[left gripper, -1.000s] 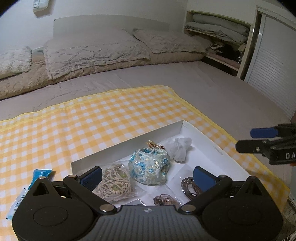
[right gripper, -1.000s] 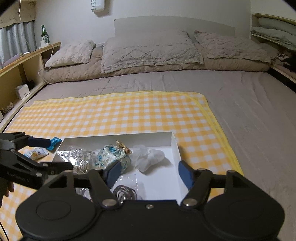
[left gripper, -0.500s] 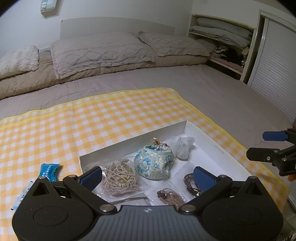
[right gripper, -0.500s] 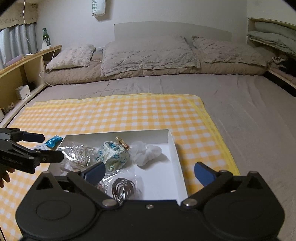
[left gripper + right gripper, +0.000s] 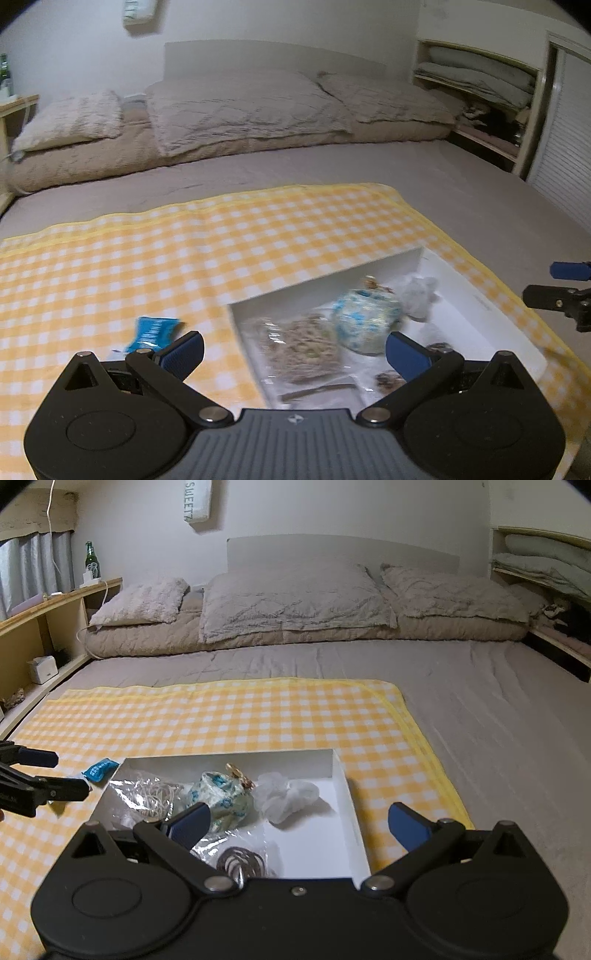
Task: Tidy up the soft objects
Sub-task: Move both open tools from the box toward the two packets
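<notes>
since the earlier frames the left hand-held gripper (image 5: 293,349) has been carried sideways, so that the white box (image 5: 325,275) now lies right of centre in its view, and the right hand-held gripper (image 5: 301,821) has been spread to its widest.

left wrist view (blurred): the left hand-held gripper is seen wide open, nothing between its blue pads (image 5: 184,349). below it a yellow checked cloth (image 5: 147,266) is spread on the bed (image 5: 480,184). on the cloth stands the white box, in which are seen a floral pouch (image 5: 365,319), a white scrunchie (image 5: 419,295) beside it, and a clear bag of cord (image 5: 299,343). a blue packet (image 5: 153,332) lies on the cloth just outside the box, on its left. the right hand-held gripper is shown at the right edge, clear of the box.

right wrist view: the right hand-held gripper is held fully open and empty above the near end of the white box (image 5: 341,775). the floral pouch (image 5: 221,801) is placed mid-box, touching the white scrunchie (image 5: 286,794) on its right. a coil of dark bands (image 5: 240,862) lies nearest. the blue packet (image 5: 99,770) rests outside the far left corner, near the open left hand-held gripper (image 5: 55,773).
</notes>
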Action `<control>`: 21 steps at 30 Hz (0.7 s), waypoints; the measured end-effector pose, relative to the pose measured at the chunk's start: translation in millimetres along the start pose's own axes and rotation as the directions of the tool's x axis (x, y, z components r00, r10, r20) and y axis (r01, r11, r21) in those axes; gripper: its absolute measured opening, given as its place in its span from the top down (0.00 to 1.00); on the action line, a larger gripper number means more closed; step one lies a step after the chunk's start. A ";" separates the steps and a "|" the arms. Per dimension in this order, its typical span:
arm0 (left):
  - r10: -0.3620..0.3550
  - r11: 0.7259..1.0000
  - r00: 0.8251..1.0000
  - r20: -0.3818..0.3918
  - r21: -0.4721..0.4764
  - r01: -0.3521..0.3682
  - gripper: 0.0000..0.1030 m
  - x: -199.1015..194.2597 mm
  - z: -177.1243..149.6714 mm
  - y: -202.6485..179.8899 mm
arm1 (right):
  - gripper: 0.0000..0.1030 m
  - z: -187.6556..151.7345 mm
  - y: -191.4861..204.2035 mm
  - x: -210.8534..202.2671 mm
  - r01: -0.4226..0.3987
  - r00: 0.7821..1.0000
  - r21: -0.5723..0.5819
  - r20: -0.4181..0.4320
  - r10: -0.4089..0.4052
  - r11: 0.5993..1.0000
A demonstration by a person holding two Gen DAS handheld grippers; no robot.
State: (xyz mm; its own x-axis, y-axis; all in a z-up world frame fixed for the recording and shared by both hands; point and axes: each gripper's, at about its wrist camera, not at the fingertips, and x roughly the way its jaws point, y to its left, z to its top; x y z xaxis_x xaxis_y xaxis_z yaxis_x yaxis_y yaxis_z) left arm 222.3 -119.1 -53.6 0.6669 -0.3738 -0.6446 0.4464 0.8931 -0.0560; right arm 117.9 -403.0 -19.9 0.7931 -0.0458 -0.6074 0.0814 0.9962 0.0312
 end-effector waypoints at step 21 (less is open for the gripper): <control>0.254 0.959 0.964 -0.078 -0.108 -0.261 0.00 -4.9 -6.9 138.9 | 0.00 37.1 90.9 42.7 -0.145 0.989 -0.079 0.015 0.147 0.986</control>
State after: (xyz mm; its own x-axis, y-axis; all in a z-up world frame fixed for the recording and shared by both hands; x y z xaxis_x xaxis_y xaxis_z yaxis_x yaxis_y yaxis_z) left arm 276.9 8.5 -63.5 0.7096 -0.1142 -0.6953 0.1895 0.9814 0.0322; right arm 181.5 -317.2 -13.5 0.8054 0.1001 -0.5842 -0.0827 0.9950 0.0566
